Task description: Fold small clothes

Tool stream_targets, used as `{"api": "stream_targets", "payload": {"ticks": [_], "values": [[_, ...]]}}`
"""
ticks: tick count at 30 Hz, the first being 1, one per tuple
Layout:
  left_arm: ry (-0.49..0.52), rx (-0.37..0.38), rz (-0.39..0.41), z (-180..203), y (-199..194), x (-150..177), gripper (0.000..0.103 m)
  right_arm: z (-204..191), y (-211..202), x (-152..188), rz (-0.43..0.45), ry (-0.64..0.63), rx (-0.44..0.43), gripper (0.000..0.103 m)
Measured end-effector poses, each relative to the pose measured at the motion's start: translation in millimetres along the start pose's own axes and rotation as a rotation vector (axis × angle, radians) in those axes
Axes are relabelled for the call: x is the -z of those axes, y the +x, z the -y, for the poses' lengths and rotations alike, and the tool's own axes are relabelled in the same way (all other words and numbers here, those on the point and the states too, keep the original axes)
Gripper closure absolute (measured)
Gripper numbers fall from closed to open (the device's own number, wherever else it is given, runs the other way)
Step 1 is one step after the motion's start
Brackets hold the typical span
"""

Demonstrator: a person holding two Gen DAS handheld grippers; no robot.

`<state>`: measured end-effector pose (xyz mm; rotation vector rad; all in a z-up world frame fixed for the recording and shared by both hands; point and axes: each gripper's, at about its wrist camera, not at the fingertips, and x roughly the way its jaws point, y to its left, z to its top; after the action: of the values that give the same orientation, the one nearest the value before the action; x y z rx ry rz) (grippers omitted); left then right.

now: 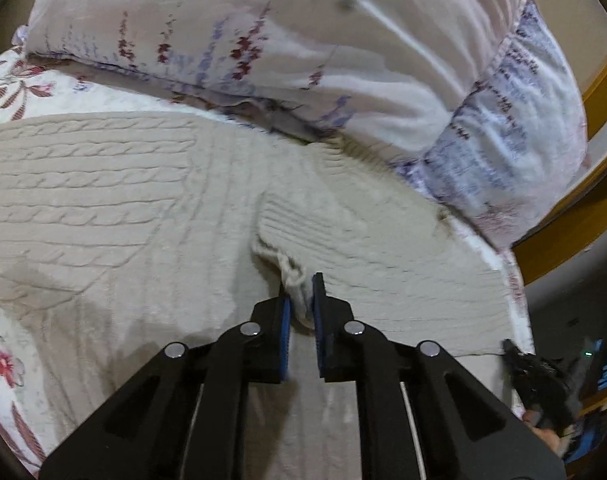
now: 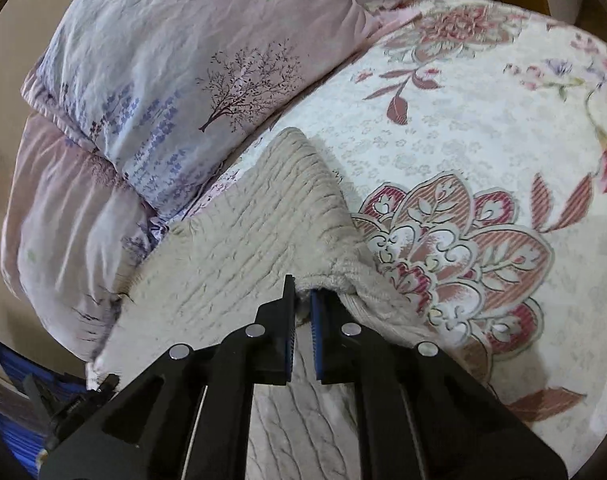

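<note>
Both grippers, left gripper point(image 1: 301, 294) and right gripper point(image 2: 302, 296), are clamped on the cream knit sweater point(image 1: 103, 184) lying on the bed point(image 2: 483, 128) ahead of you, mid-fold; next, carry both pinched edges across evenly.

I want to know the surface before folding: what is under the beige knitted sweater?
The sweater lies on a floral bedspread, seen around its edges, with pillows behind it. What is directly beneath the knit is covered. Both grippers, left and right, pinch its fabric.

Sweater point(image 1: 123, 184) on bedspread point(image 2: 483, 128), pillows point(image 1: 263, 32) behind.
</note>
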<state>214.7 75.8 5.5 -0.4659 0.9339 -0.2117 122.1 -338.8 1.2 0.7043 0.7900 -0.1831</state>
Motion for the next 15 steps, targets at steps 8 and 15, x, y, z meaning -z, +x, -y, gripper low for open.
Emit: {"api": "stream_targets", "payload": {"ticks": [8, 15], "values": [[-0.025, 0.028, 0.007, -9, -20, 5, 0.059, -28, -26, 2, -0.033, -0.106, 0.015, 0.075], [-0.063, 0.096, 0.05, -35, -60, 11, 0.046, -113, 1, 30, -0.105, -0.43, -0.066, 0.063]]}}
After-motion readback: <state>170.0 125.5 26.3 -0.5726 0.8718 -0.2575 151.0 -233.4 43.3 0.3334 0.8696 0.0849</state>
